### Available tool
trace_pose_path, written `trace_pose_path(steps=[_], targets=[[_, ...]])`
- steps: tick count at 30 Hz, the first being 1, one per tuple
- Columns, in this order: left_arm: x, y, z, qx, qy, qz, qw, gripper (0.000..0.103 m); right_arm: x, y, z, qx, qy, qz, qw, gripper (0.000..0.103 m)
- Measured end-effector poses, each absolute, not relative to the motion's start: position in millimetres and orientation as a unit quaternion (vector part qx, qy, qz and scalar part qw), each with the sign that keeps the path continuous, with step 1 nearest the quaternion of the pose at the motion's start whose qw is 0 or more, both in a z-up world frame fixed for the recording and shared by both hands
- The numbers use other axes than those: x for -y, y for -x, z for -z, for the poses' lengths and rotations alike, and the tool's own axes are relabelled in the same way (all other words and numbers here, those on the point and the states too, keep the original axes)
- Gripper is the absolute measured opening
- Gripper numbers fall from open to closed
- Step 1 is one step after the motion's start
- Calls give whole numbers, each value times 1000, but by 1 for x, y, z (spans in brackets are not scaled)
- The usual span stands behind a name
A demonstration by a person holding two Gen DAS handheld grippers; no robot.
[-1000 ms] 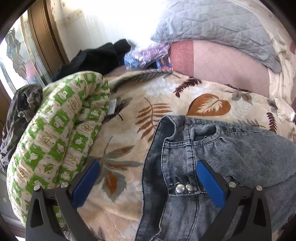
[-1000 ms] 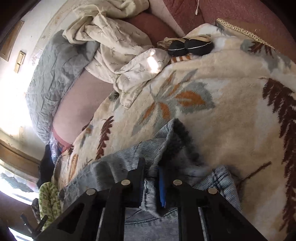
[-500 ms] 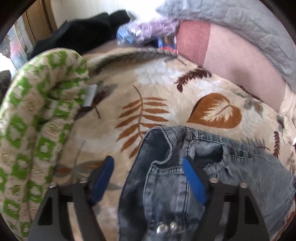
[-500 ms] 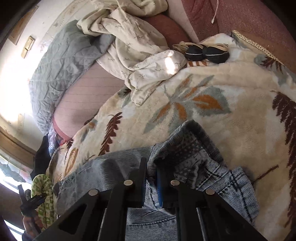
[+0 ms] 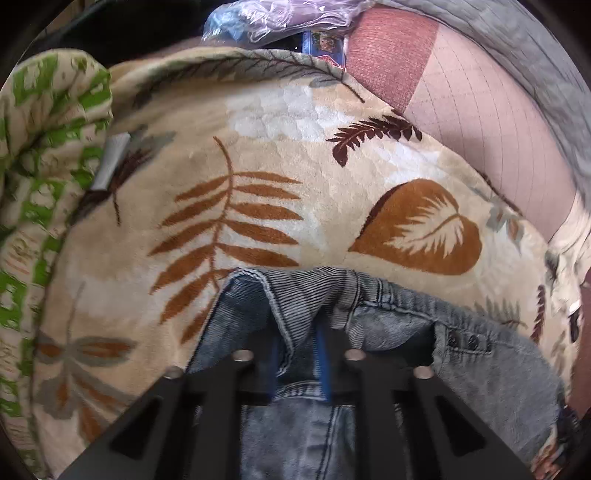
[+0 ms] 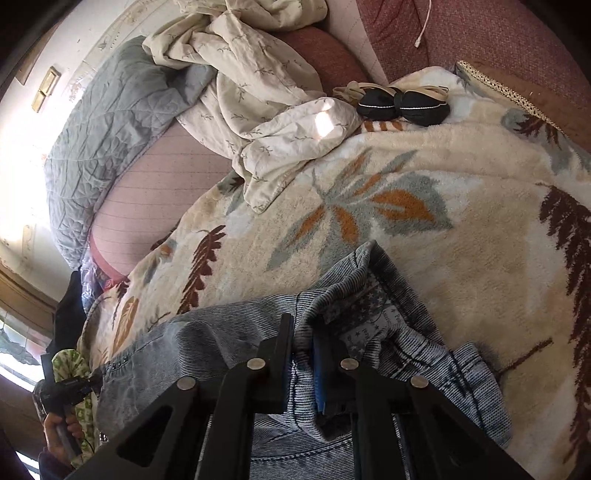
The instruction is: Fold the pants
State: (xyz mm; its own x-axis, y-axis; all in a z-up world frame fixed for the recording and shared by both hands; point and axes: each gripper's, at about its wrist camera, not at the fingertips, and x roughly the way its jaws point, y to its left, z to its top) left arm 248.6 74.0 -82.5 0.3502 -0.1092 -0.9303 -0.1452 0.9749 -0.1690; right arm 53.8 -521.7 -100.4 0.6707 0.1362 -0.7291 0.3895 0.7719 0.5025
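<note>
Grey-blue denim pants (image 5: 480,362) lie on a cream blanket (image 5: 258,155) with leaf print. My left gripper (image 5: 297,354) is shut on the waistband at one end, the denim bunched between its blue pads. My right gripper (image 6: 303,354) is shut on the waistband (image 6: 347,291) at the other end, beside the inner label (image 6: 365,314). The left gripper (image 6: 70,387) and the hand holding it also show at the far left of the right wrist view. The pant legs are hidden below both views.
A green-and-white patterned cushion (image 5: 40,155) lies left of the pants. A grey quilt (image 6: 110,122), a crumpled cream sheet (image 6: 258,92) and a black-and-cream bundle (image 6: 399,103) lie at the back. Pink bedding (image 5: 480,122) and plastic bags (image 5: 280,14) lie beyond the blanket.
My left gripper moved forward over the waistband and shut on it; it was open a second ago. My right gripper stayed shut on the waistband and shifted slightly.
</note>
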Motion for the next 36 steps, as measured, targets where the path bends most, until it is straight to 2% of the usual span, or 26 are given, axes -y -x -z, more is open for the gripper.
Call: trace_pose_path(steps=[10,23,29,36], targets=[[-79,-226,46,-516,134,33,846,5,526,-41,74,-331,-343,59,877,10],[-110,-122,-22,-449,171,96,872,5,559,10,37,-246,-434,26,867,10],[-140,-55,-19,-441,193,105,870,5,579,52,28,-219,-460,24,860,10],[-164,16,21,-471,214,108,849,5,589,91,48,-235,-499,34,834,10]])
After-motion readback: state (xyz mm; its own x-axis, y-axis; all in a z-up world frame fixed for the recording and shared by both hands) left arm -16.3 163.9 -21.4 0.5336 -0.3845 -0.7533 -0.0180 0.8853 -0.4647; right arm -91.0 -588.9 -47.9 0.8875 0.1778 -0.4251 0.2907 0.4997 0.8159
